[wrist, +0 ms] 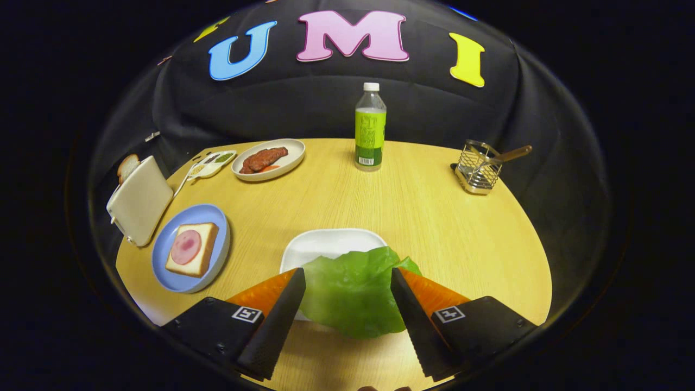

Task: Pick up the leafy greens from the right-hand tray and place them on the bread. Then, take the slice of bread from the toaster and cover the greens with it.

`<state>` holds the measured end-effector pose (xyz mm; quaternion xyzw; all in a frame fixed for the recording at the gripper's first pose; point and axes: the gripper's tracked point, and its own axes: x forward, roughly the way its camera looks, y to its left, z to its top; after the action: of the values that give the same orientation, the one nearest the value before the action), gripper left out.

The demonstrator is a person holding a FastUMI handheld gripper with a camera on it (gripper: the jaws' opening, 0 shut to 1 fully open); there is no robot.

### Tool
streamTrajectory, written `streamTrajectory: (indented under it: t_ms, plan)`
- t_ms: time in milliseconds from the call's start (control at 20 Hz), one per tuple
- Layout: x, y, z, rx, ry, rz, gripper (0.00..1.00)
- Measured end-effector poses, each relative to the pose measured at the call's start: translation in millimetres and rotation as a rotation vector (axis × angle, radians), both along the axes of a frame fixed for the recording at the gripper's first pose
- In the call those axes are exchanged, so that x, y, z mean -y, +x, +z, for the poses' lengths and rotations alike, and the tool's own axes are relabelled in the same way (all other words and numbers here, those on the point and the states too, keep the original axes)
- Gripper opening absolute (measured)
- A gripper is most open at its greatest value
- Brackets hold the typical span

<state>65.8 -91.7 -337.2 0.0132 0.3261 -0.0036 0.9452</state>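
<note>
While the two fingers [347,282] stand wide apart, one leafy green [353,296] lies between them, overhanging one white tray [331,244]; whether they touch it is unclear. Beyond to the left sit one bread slice [193,248] on one blue plate [163,255] and one toaster [140,202] holding one slice [127,166].

Greens [353,293] between tongs [347,285], seemingly overhanging tray [326,244].

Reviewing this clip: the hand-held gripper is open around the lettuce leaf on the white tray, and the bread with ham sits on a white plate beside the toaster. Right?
One detail is off: the plate under the bread with ham is blue, not white, as the gripper view shows. The rest holds: the hand-held gripper is open around the lettuce leaf on the white tray, beside the toaster.
</note>
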Motion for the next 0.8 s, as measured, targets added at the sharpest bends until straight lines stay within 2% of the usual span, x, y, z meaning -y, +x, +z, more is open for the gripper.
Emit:
streamTrajectory:
  t_ms: [350, 450, 500, 600, 700, 750, 800]
  plan:
    - [-2, 4, -38, -0.073, -0.066, 0.086, 0.99]
    - [-6, 5, -43, -0.095, -0.014, 0.085, 0.96]
    - [-5, 8, -44, -0.090, -0.003, 0.075, 0.83]
    - [-6, 8, -45, -0.115, -0.021, 0.110, 0.79]
    - [-9, 10, -47, -0.145, -0.026, 0.125, 0.66]
    - [-13, 9, -46, -0.159, -0.013, 0.141, 0.65]
    - [-13, 10, -46, -0.172, -0.015, 0.140, 0.57]
